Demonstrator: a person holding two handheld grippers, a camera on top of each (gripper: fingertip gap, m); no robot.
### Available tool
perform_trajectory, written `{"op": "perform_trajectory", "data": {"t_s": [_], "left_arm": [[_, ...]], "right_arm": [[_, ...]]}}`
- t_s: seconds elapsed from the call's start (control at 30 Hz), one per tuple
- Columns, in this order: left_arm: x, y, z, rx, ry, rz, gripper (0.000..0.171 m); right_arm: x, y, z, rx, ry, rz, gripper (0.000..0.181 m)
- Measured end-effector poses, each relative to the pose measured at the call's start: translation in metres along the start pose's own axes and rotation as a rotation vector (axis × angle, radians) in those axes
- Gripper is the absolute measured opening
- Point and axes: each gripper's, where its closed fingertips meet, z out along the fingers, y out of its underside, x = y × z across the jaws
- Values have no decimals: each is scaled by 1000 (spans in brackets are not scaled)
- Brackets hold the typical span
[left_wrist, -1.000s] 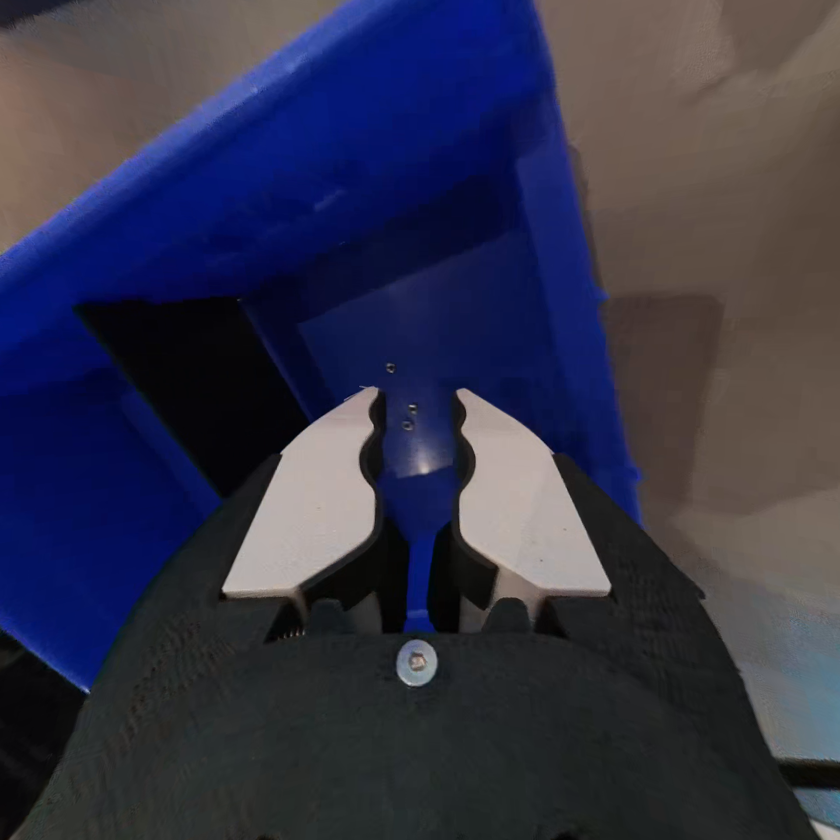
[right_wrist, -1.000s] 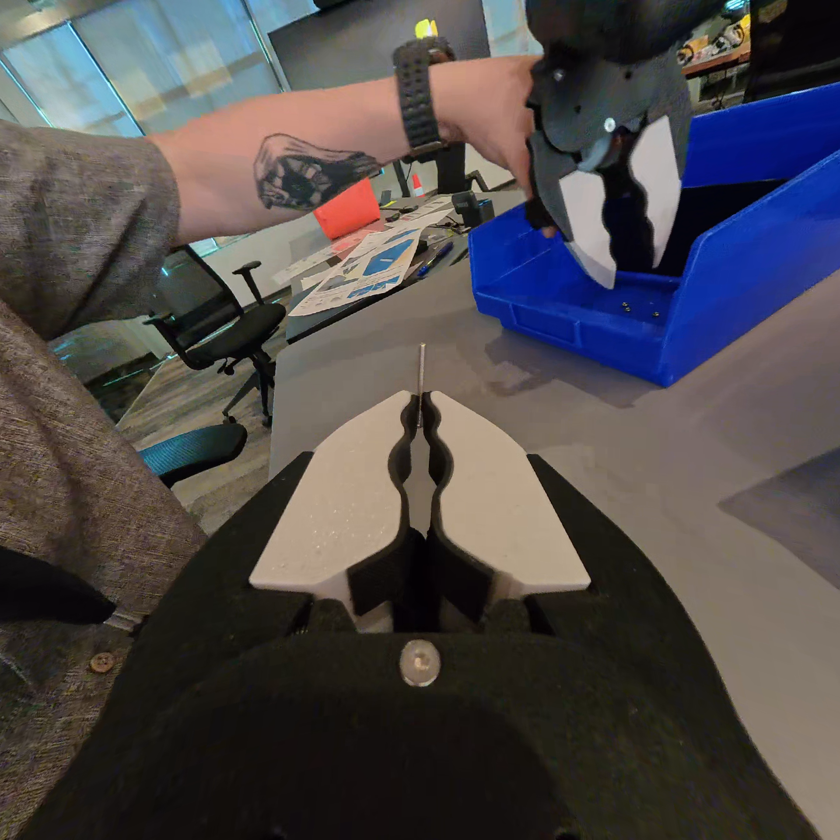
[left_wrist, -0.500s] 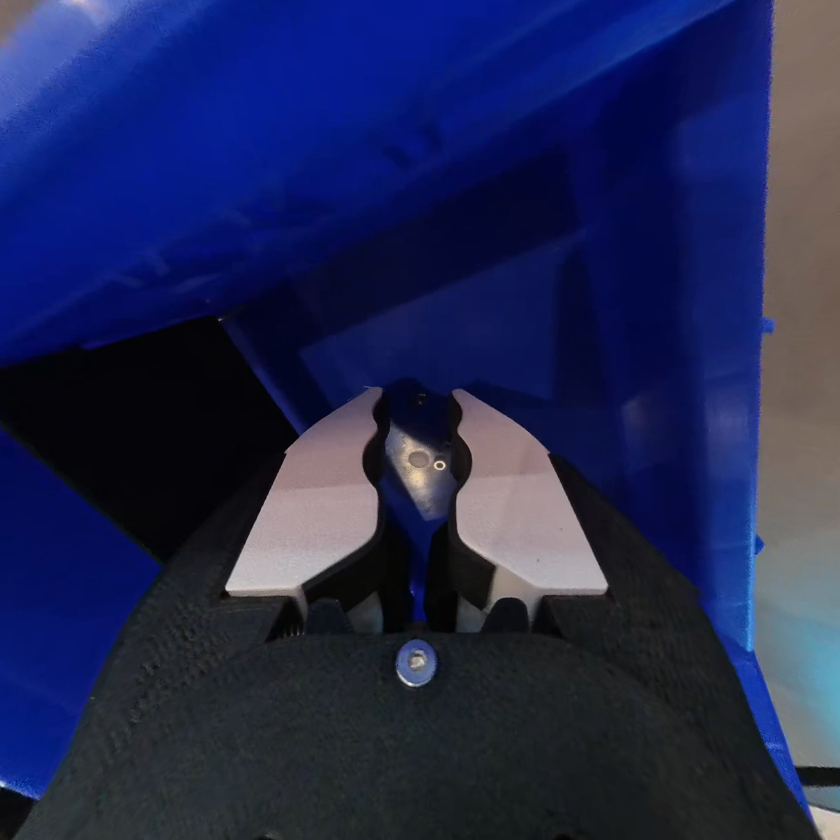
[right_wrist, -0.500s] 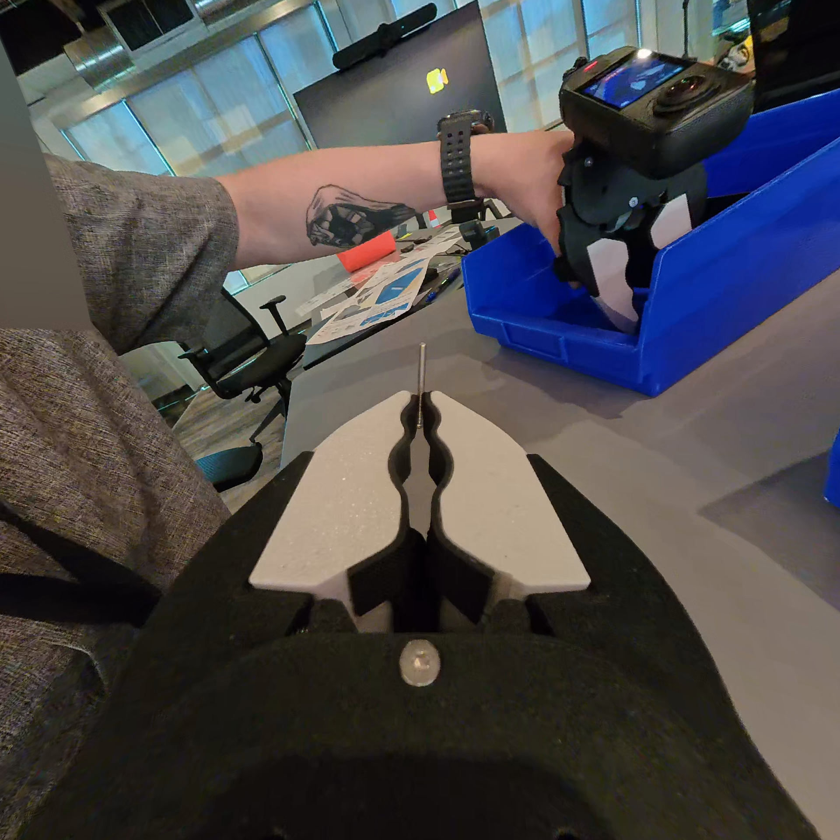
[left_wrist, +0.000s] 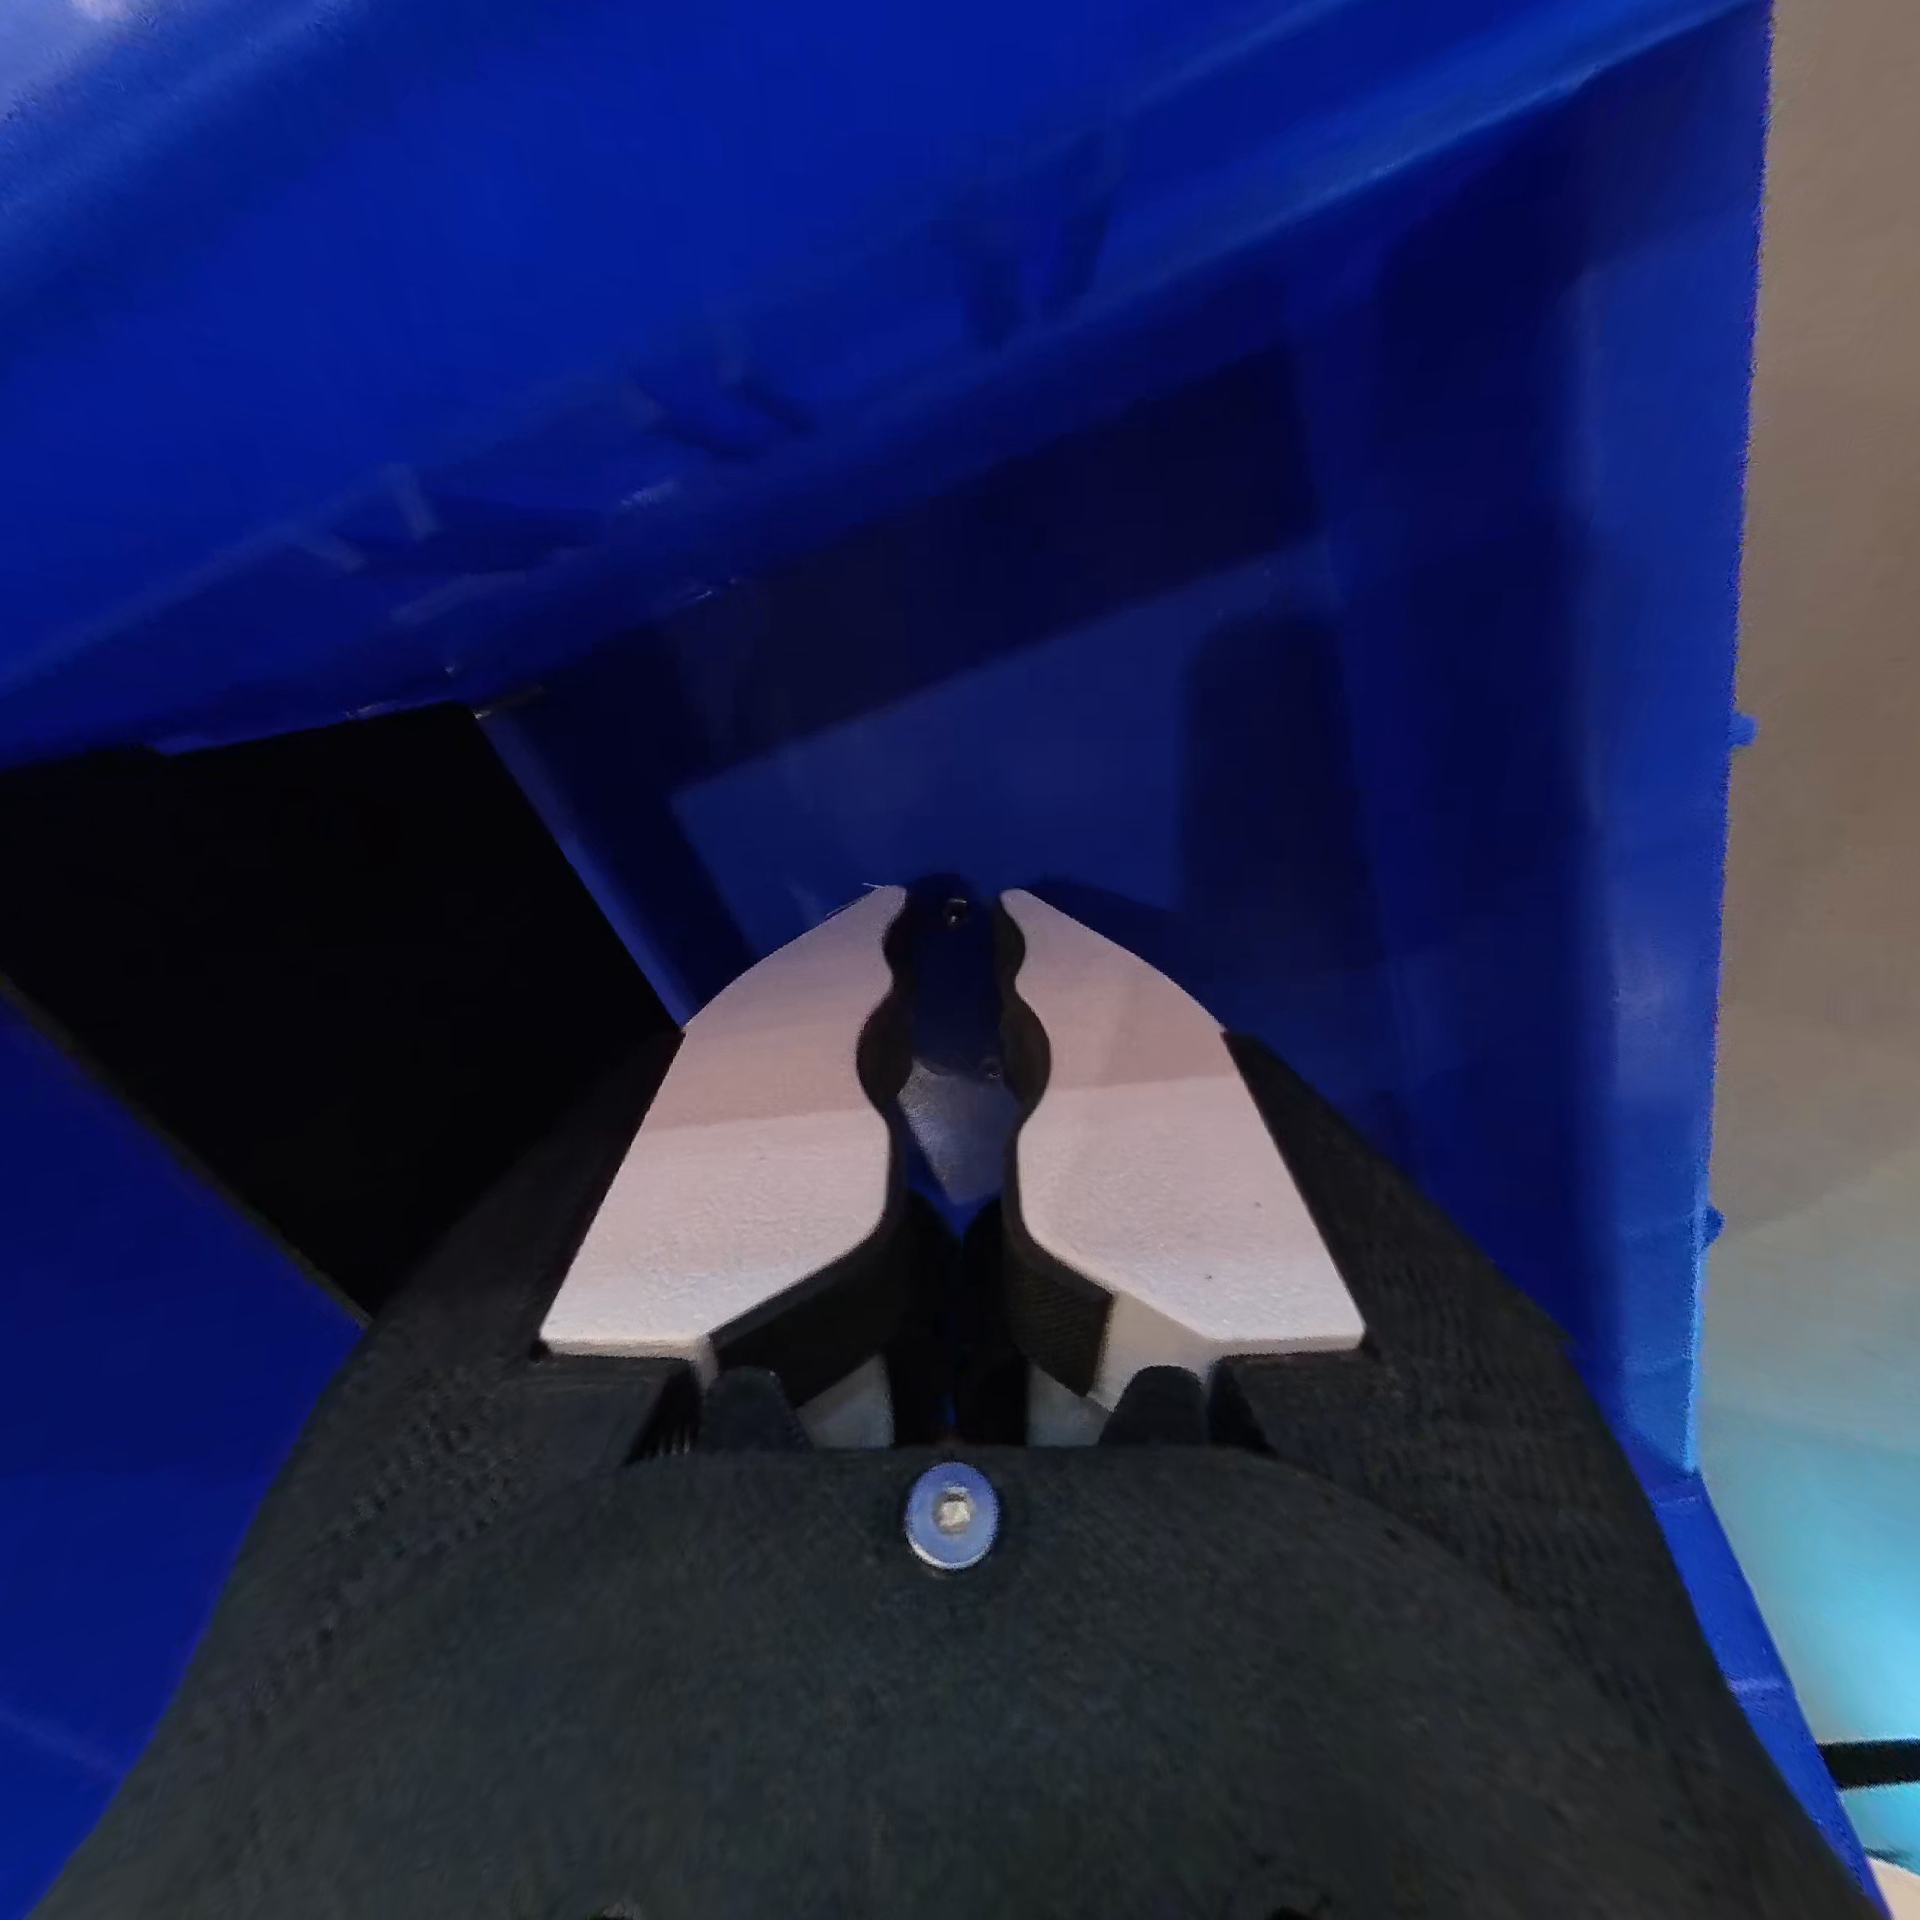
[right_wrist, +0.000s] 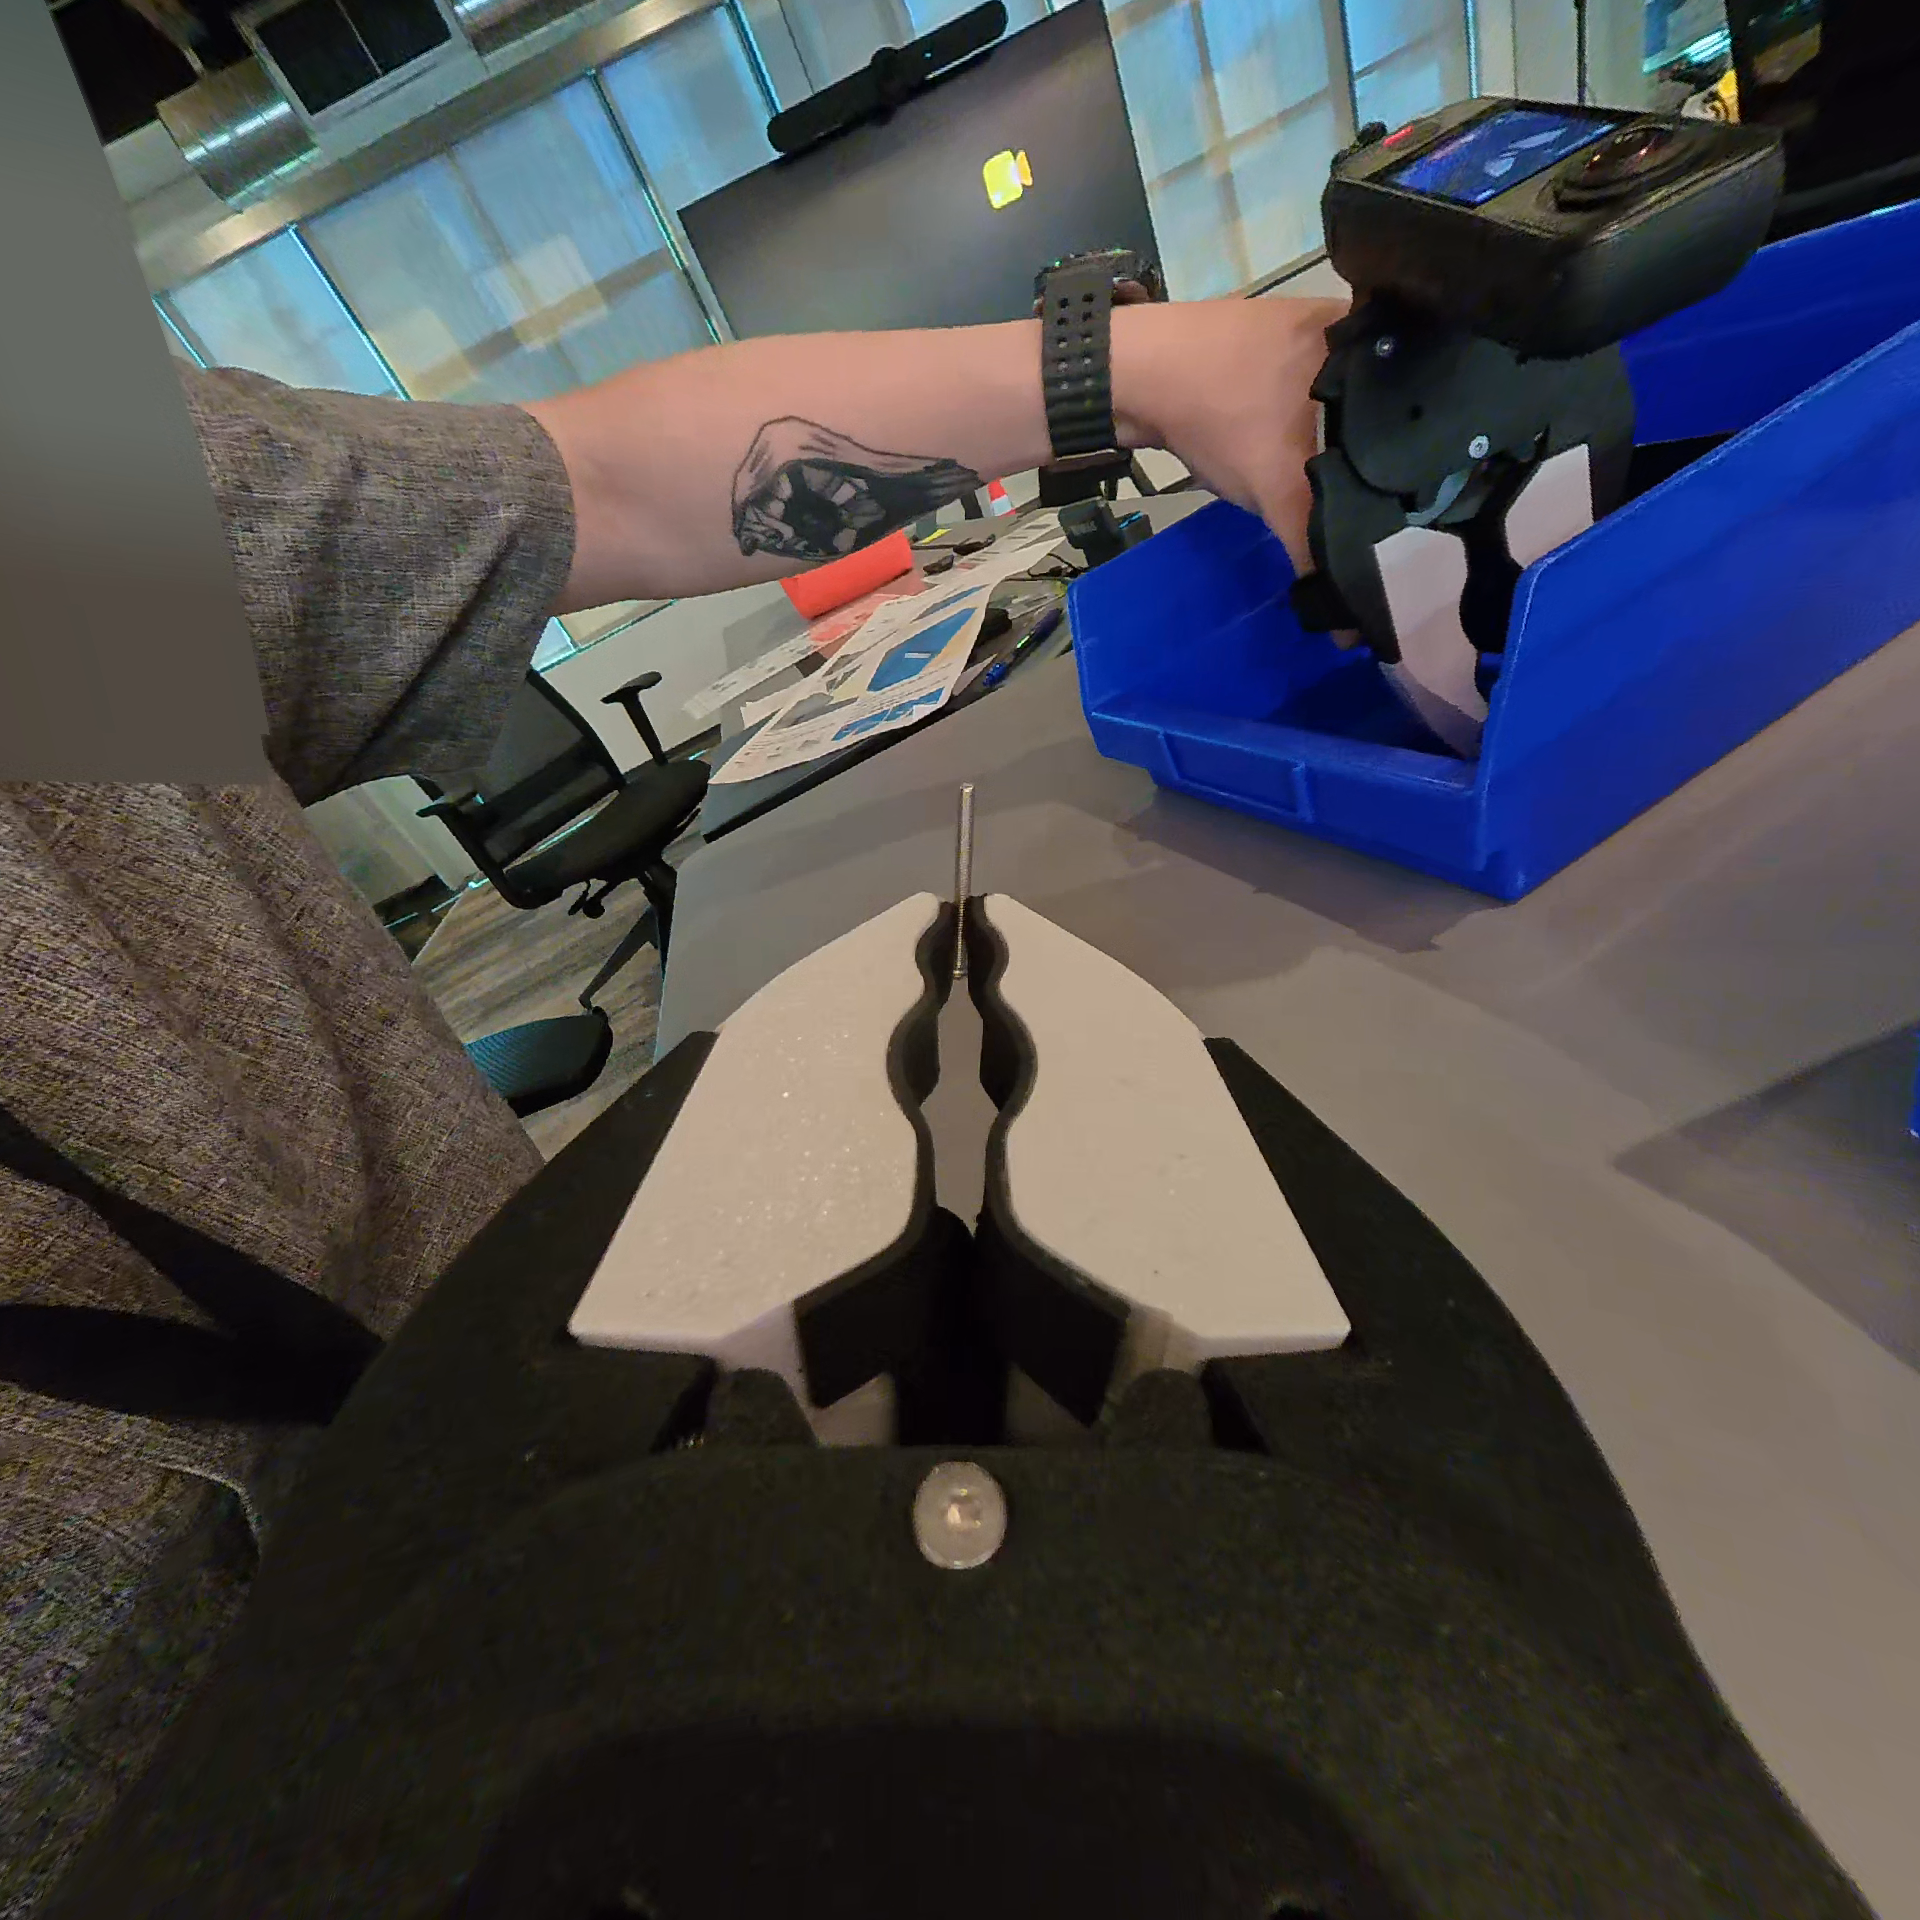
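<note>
My left gripper (left_wrist: 951, 899) is down inside a blue plastic bin (left_wrist: 935, 364), close to its floor. Its jaws stand a narrow gap apart, with a small dark nut (left_wrist: 954, 912) lying between the fingertips. The right wrist view shows this gripper (right_wrist: 1439, 717) dipped into the bin (right_wrist: 1299, 774), held by a person's hand. My right gripper (right_wrist: 961, 904) is shut on a thin metal screw (right_wrist: 965, 842) that sticks out forward past the tips, held above the grey table (right_wrist: 1351, 1143).
The person's bare forearm (right_wrist: 831, 457) with a black watch reaches across to the bin. Beyond the table edge lie papers (right_wrist: 883, 675), a red object (right_wrist: 847, 571) and a black office chair (right_wrist: 582, 810). A dark screen (right_wrist: 914, 208) stands at the back. One gripper's finger ends stand about 25 centimetres off the other's.
My left gripper has gone deeper into the bin and its jaws have narrowed around a nut. My right gripper has kept hold of the screw with little movement.
</note>
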Motion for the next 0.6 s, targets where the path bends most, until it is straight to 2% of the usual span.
{"op": "perform_trajectory", "data": {"t_s": [0.13, 0.6], "left_arm": [[-3, 0, 1, 16, -1, -4, 7], [-1, 0, 0, 86, -6, -23, 6]], "right_arm": [[-1, -1, -1, 3, -2, -1, 2], [-2, -5, -5, 12, -4, -7, 2]]}}
